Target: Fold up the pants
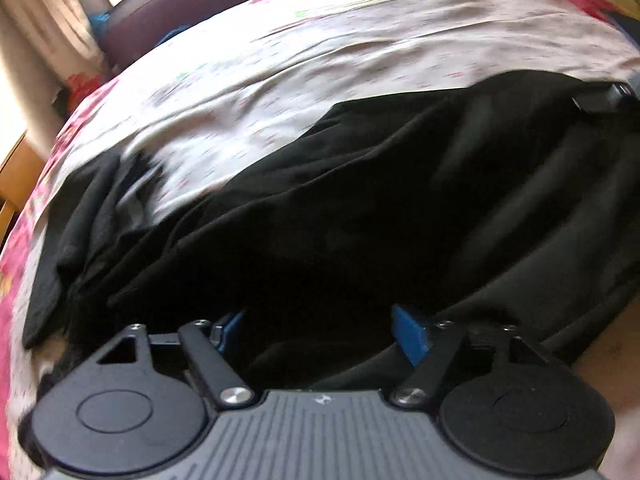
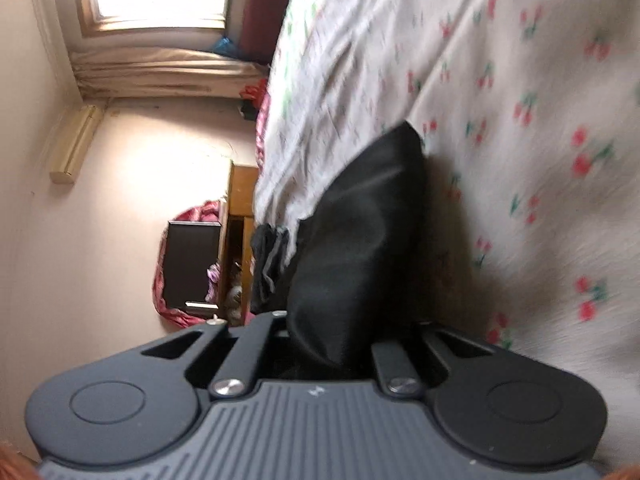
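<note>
Left wrist view: pants (image 1: 340,208) lie rumpled on the bed (image 1: 360,40), spread over its near side. Left hand-held gripper (image 1: 320,328) stands wide, black cloth between its blue pads, not pinched. Right hand-held gripper (image 2: 332,344) is clamped on a pants fold above the bed.

1. The pants (image 1: 320,208) are plain black.
2. The bedsheet (image 2: 520,80) is white with small red cherries on green stems; its border (image 1: 24,248) is pink and floral.
3. The left tool's pads (image 1: 408,336) are blue; both tool bodies are black and grey.
4. The curtain (image 2: 160,68) is beige.
</note>
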Demonstrator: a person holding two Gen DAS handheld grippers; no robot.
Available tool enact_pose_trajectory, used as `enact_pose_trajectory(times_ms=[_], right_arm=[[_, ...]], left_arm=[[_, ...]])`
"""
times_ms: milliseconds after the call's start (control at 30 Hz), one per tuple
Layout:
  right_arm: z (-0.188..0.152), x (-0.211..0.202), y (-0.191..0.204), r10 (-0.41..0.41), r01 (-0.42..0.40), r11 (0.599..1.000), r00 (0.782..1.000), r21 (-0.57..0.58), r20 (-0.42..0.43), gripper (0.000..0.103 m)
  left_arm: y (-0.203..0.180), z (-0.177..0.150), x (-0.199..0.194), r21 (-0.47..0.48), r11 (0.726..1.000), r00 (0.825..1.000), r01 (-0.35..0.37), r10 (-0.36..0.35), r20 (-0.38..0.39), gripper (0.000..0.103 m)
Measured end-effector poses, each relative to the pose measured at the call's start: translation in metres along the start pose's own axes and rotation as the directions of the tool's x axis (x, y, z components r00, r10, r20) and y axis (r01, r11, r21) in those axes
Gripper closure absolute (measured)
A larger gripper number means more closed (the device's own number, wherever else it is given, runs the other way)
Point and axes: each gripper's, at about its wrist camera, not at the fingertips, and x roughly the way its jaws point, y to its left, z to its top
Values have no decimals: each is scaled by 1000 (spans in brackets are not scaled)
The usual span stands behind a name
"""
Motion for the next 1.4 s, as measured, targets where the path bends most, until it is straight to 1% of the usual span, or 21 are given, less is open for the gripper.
enact_pose_trajectory(times_ms=[67,167,200,300,367,433,500,533,600,633,700,733,800,833,900,967,1067,1200,1233,1333,1400], right_arm=[[5,-22,2,-21,22,1000,999,-16,35,96],[11,-68,8,-119,125,991,988,-54,97,96],[13,-84,8,-150,157,986,982,-56,118,96],[14,-131,13,-276,293,953,944,-74,180,96],[11,-146,20,-339,360,929,920,-84,195,96],[6,-144,34,-373,400,908,907,-126,196,95],[3,-139,46,-394,429,888,896,-168,203,95],[3,-138,48,-406,442,880,891,-177,205,95],[4,-132,53,-424,458,874,882,-162,207,95],[2,-126,57,-427,461,873,881,-161,206,95],[-1,-122,67,-430,466,865,879,-187,206,95],[-3,-119,73,-433,472,859,877,-200,208,95],[-4,-114,84,-438,479,853,873,-207,215,95],[-5,-113,89,-443,486,847,869,-216,219,95],[-6,-110,106,-458,506,824,860,-256,225,95],[-6,-100,121,-475,526,795,849,-301,230,95],[-12,-75,149,-509,557,735,830,-386,228,94],[-29,-10,183,-531,539,666,828,-515,179,94],[-35,9,191,-537,530,648,827,-547,165,94],[-61,73,207,-579,509,567,806,-648,126,94],[-79,114,209,-602,480,542,795,-690,80,94]], left_arm=[[-18,11,-2,20,999,999,44,-45,29,17],[-36,25,-4,1,986,984,168,-168,68,16],[-43,28,-4,3,978,975,207,-206,77,15],[-60,31,-3,79,966,960,247,-255,115,15],[-58,29,-2,90,960,952,267,-277,133,15],[-45,29,-10,44,962,951,269,-272,148,16],[-19,28,-20,-29,942,931,336,-327,165,12],[-8,25,-21,-42,948,938,314,-304,164,12],[-1,17,-12,-17,990,981,142,-138,139,9],[5,14,-5,-22,994,988,107,-104,117,9],[16,18,0,-99,981,978,170,-155,138,9],[15,24,6,-96,984,982,147,-134,134,9],[5,28,19,-19,999,992,39,-36,118,8],[-3,27,18,3,1000,993,12,-12,119,8],[-1,17,3,-14,1000,989,26,-24,143,8],[11,3,-14,-76,995,984,65,-51,171,8],[36,-18,-28,-204,972,971,114,-66,229,7],[58,-41,-37,-345,928,958,140,-39,284,7],[67,-50,-37,-387,907,952,168,-48,301,7],[85,-68,-31,-483,845,944,232,-76,321,7],[95,-83,-35,-524,814,939,253,-77,334,7]])
